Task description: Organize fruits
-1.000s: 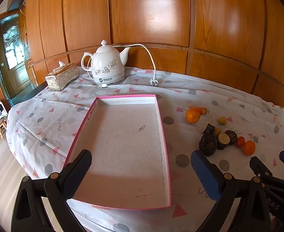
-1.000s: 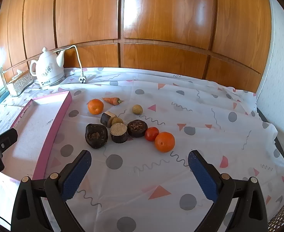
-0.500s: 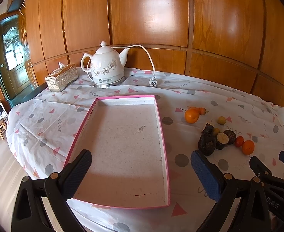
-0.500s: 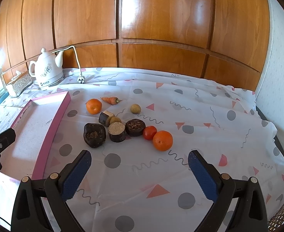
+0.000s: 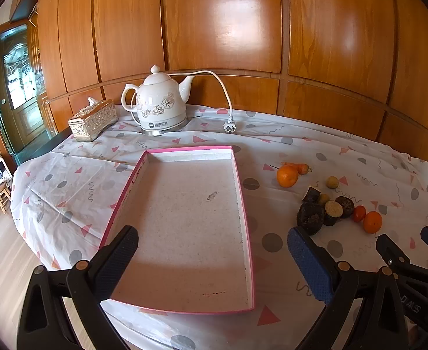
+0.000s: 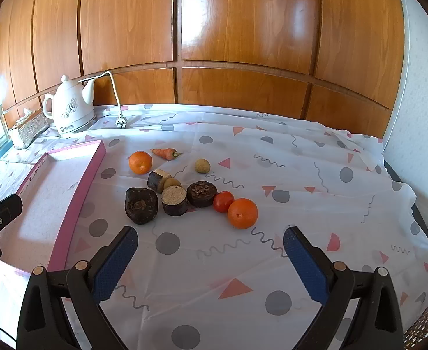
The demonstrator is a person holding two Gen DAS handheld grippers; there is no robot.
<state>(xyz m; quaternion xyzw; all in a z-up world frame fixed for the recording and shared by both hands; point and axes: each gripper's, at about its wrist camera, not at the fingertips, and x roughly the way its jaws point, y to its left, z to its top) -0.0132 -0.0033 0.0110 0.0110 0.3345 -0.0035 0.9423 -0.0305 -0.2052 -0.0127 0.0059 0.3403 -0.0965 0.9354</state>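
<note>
We note both grippers, left [image 5: 212, 258] and right [image 6: 209, 258], spread wide, holding nothing; fruits [image 6: 190, 192] cluster mid-frame, right of the pink tray [image 6: 79, 192]

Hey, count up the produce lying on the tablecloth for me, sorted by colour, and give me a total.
Orange: 3, two oranges and one carrot
Red: 1, tomato
Yellow-tan: 2, small round pieces
Dark brown: 4, chunks
Total: 10, none in the tray
</note>
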